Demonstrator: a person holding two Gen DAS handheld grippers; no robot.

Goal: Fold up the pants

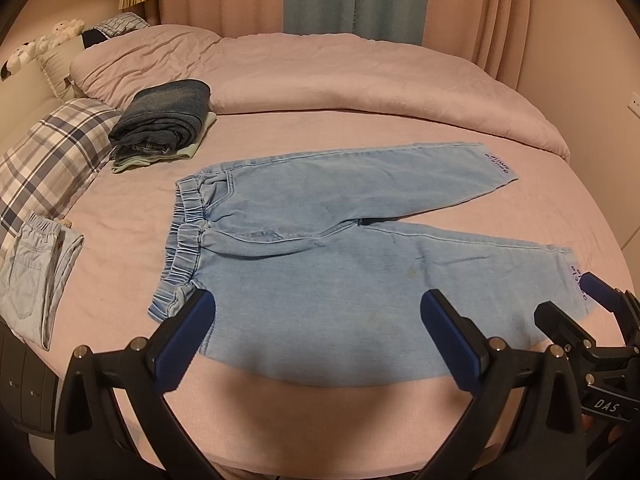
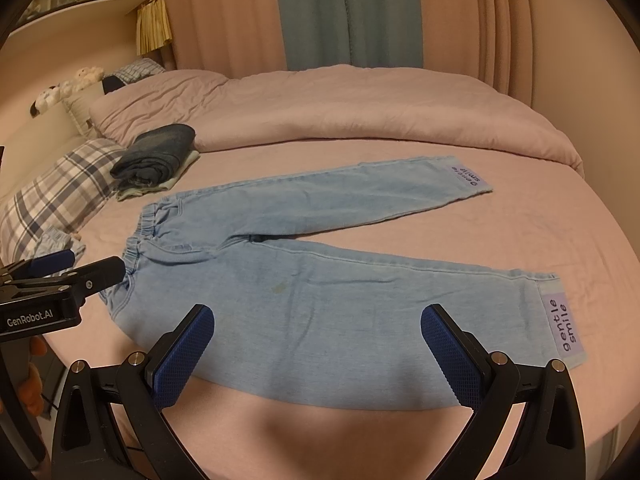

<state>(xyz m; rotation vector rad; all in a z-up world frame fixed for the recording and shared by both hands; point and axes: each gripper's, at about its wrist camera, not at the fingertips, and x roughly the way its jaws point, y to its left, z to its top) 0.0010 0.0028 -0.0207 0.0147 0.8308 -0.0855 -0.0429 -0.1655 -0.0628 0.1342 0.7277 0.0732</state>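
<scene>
1. A pair of light blue denim pants (image 1: pixel 320 240) lies flat on the pink bed (image 1: pixel 360 412), waistband toward the pillows and the two legs spread in a V toward the other side.
2. Each leg carries a lilac "gentle smile" patch (image 2: pixel 564 328) at the cuff; the far leg's patch reads upside down in the right wrist view.
3. The left gripper (image 1: pixel 320 332) is held low above the near edge of the pants, close to the waistband end, pointing across the bed. Its blue-padded fingers are spread wide with nothing between them.
4. The right gripper (image 2: pixel 318 344) is held low over the near leg, pointing the same way, between the waistband and the near cuff. Its fingers are likewise spread apart and hold nothing.
5. In the right wrist view the left gripper shows from the side by the waistband; whether it touches the cloth cannot be told.
6. A folded dark denim garment (image 1: pixel 164 122) rests on a pale green one beside the plaid pillow (image 1: pixel 48 160), well apart from the pants.
7. Another pale denim garment (image 1: pixel 32 276) lies at the bed's left edge.
</scene>
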